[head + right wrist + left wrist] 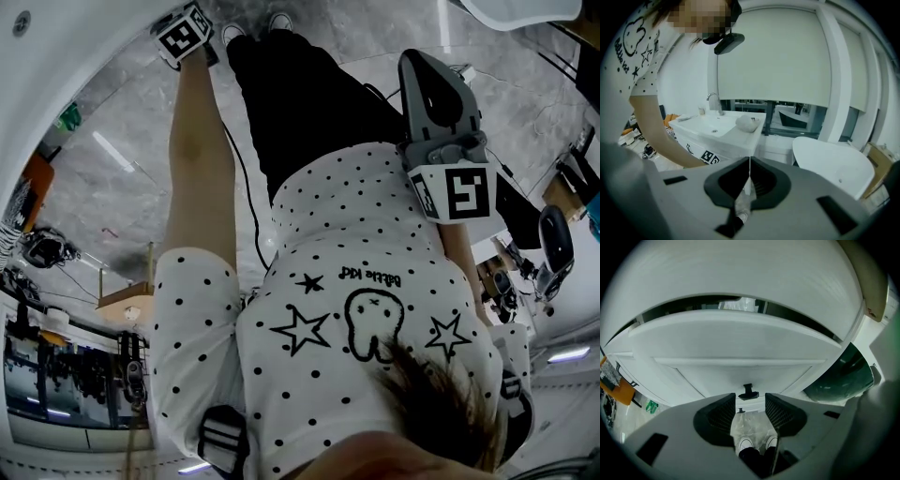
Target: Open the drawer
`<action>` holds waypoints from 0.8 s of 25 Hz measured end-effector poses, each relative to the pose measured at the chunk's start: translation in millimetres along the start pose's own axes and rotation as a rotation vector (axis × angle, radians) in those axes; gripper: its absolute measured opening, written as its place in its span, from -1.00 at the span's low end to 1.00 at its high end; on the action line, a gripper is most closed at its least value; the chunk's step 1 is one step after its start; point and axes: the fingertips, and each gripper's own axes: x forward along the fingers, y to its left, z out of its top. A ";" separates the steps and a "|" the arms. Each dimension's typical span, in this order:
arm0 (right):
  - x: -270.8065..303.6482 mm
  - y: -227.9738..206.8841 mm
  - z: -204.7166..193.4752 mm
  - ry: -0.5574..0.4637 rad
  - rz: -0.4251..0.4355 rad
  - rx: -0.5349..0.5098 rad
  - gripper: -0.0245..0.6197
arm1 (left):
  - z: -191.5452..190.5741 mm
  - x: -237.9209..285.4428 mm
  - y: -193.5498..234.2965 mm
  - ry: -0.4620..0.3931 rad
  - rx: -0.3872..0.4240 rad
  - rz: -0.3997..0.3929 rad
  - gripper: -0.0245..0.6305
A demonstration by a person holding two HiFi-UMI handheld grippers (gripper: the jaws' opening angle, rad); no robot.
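Only the left gripper view shows the drawer (740,373): a smooth white front with a recessed panel and a small black knob (748,392) near its lower edge. The left gripper (750,405) holds its ribbed black pads apart, the knob just beyond their tips. The right gripper view alone shows the white vanity (729,140) with its curved tap (713,101); the right gripper (749,165) is closed on nothing

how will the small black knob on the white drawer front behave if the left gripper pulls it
The knob looks rigid and fixed to the drawer front, so it probably won't flex. It is small and smooth-looking, so the open left gripper might slip off it.
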 end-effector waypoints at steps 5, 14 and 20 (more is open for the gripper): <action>7.3 -0.6 -1.7 0.014 0.006 0.008 -0.88 | 2.3 9.8 4.9 -0.006 -0.009 0.000 -0.37; 19.3 -3.9 -8.6 0.041 0.015 0.018 -0.88 | 7.2 20.6 3.2 -0.079 -0.028 -0.009 -0.40; 22.7 -0.5 -6.6 0.041 0.013 0.016 -0.88 | 14.2 18.0 3.0 -0.103 -0.005 -0.014 -0.48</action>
